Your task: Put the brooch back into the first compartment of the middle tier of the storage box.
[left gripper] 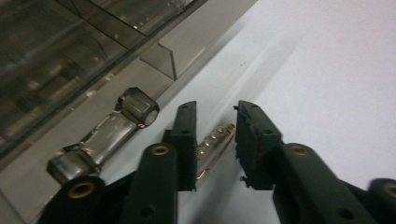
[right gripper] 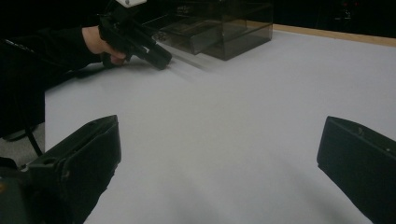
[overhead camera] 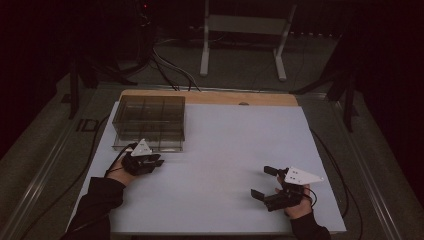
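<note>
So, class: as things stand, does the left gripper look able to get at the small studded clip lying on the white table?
Probably yes. The left gripper already has its jaws on either side of the studded clip, with nothing between them. The drawer handle lies off to one side, clear of the jaws.

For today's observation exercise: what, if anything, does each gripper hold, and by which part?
The left gripper has a small gold hair clip between its jaws, around its middle, but a firm grip cannot be told. The right gripper is open and holds nothing.
</note>
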Action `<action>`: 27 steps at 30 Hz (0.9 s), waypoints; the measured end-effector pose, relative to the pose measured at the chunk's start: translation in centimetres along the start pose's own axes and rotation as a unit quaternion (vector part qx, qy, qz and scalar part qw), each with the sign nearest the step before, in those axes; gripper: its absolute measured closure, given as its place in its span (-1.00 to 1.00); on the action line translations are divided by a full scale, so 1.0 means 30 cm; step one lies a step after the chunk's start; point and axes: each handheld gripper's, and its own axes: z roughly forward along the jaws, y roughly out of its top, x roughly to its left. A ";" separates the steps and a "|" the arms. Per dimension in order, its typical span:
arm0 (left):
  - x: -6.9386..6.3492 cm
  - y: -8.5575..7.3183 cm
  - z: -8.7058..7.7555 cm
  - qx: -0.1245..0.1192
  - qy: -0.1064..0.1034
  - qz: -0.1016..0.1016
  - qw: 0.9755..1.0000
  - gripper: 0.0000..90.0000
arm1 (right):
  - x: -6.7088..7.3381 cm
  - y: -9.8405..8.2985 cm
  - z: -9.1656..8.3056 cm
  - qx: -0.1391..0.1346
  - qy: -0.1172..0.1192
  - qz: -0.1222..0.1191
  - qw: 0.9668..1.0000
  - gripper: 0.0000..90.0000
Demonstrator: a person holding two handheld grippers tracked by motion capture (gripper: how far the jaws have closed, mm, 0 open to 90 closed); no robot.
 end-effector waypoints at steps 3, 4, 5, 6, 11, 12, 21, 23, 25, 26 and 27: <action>0.001 0.003 0.000 0.003 -0.004 -0.004 1.000 0.70 | 0.001 0.000 -0.001 0.000 0.000 -0.001 1.000 -1.00; 0.001 0.004 0.000 0.005 -0.006 -0.008 1.000 0.73 | -0.001 0.000 0.000 -0.002 0.001 0.002 1.000 -1.00; -0.001 0.006 0.001 0.006 -0.007 -0.008 1.000 0.78 | -0.001 0.000 0.000 -0.001 0.001 0.002 1.000 -1.00; -0.002 0.007 0.001 0.008 -0.009 -0.008 1.000 0.83 | 0.000 0.000 0.000 0.000 0.001 0.000 1.000 -1.00; -0.010 0.011 0.000 0.012 -0.001 -0.009 1.000 0.93 | 0.000 0.000 0.001 0.000 0.001 0.001 1.000 -1.00; -0.012 0.012 0.000 0.013 0.001 -0.007 1.000 0.93 | 0.001 0.001 0.000 0.000 0.001 0.000 1.000 -1.00; -0.028 0.022 -0.022 0.009 0.008 -0.008 1.000 0.94 | -0.003 0.001 -0.003 -0.003 0.000 0.002 1.000 -1.00; -0.037 0.029 -0.042 0.004 0.007 -0.003 1.000 0.94 | -0.002 0.001 -0.004 -0.004 0.000 0.001 1.000 -1.00; -0.043 0.034 -0.056 0.003 0.007 -0.002 1.000 0.94 | -0.003 0.002 -0.003 -0.004 0.000 0.003 1.000 -1.00; -0.048 0.036 -0.063 -0.001 0.005 -0.001 1.000 0.94 | -0.003 0.002 -0.003 -0.004 0.000 0.004 1.000 -1.00; -0.053 0.039 -0.069 -0.002 0.004 0.002 1.000 0.94 | -0.003 0.002 -0.003 -0.004 0.000 0.003 1.000 -1.00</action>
